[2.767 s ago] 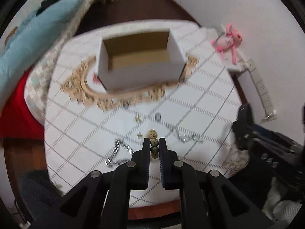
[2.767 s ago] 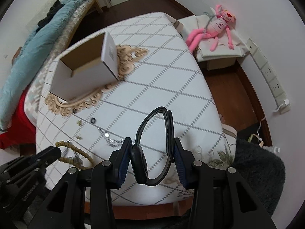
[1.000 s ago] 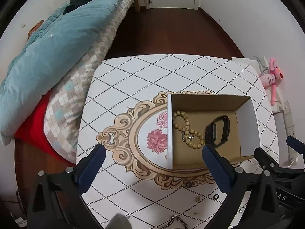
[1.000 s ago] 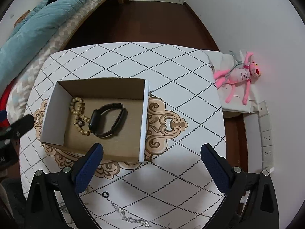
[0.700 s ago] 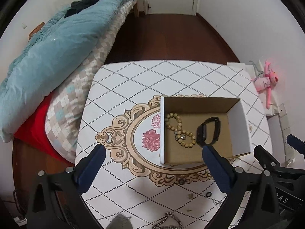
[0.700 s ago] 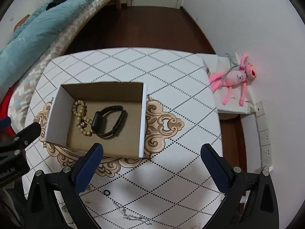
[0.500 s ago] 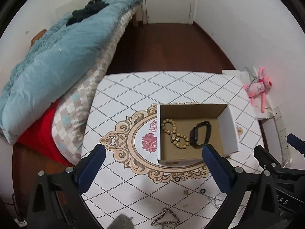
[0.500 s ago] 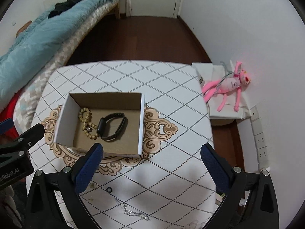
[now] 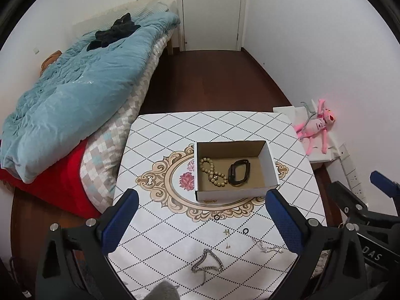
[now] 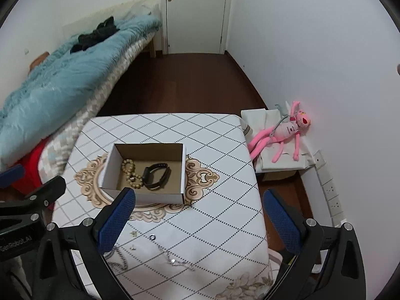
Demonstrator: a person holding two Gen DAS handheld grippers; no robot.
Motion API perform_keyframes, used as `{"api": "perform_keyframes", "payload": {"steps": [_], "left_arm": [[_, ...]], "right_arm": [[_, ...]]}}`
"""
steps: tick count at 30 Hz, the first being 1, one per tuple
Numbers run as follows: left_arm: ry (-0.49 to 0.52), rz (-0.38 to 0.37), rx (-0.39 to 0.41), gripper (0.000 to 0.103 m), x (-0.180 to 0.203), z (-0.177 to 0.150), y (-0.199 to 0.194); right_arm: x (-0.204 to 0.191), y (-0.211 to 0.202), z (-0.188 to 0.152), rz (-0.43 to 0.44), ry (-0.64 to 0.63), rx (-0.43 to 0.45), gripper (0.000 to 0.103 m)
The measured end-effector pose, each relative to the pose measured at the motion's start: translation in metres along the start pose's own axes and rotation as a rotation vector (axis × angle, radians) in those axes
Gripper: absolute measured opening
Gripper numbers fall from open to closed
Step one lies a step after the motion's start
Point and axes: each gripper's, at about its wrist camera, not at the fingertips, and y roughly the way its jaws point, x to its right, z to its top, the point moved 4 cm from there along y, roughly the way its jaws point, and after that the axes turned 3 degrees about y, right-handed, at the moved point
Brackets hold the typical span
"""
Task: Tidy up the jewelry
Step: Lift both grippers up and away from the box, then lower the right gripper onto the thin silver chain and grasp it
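An open cardboard box point(image 9: 271, 163) point(image 10: 110, 165) stands on the white diamond-patterned table point(image 9: 160, 135) point(image 10: 220, 155). Inside it lie a tan bead bracelet point(image 9: 212, 172) point(image 10: 130, 168) and a black wristband point(image 9: 238, 172) point(image 10: 157, 172). Near the table's front edge lie a silver chain point(image 9: 207, 265) point(image 10: 120, 260), a thin necklace point(image 9: 266, 247) point(image 10: 177, 260), two small dark rings point(image 9: 216, 217) point(image 9: 245, 230) and tiny earrings point(image 9: 226, 231). My left gripper point(image 9: 200, 218) and right gripper point(image 10: 198, 213) hang high above the front of the table, both wide open and empty.
A bed with a teal duvet point(image 9: 75, 95) and a red cover point(image 9: 57, 182) runs along the table's left side. A pink plush toy point(image 10: 285, 132) lies on a low white box by the right wall. A closed door point(image 9: 211, 12) is at the back.
Both grippers have let go of the bead bracelet and the wristband, which now lie in the box. Both have since pulled back and risen, so the table looks smaller.
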Motion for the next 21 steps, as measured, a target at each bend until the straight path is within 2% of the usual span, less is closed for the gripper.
{"api": "perform_keyframes", "payload": {"steps": [4,10,12,14,18,21], "left_arm": [[0.003,0.034,-0.028,0.103,-0.004,-0.015,0.005],[-0.035,0.08,-0.161,0.103,-0.02,-0.067,0.049],[-0.044,0.102,-0.222,0.103,-0.025,-0.089,0.067],[-0.049,0.119,-0.275,0.103,-0.03,-0.109,0.083],[-0.051,0.144,-0.348,0.103,-0.032,-0.135,0.108],[-0.051,0.151,-0.384,0.103,-0.03,-0.148,0.119]], "right_arm": [[0.005,-0.001,-0.019,0.031,0.034,-0.046,0.103],[0.013,0.049,-0.081,0.095,0.073,-0.237,0.103],[0.016,0.07,-0.104,0.122,0.088,-0.295,0.1],[0.02,0.093,-0.129,0.124,0.096,-0.358,0.091],[0.02,0.124,-0.165,0.118,0.078,-0.428,0.084],[0.015,0.141,-0.181,0.101,0.04,-0.447,0.079]]}}
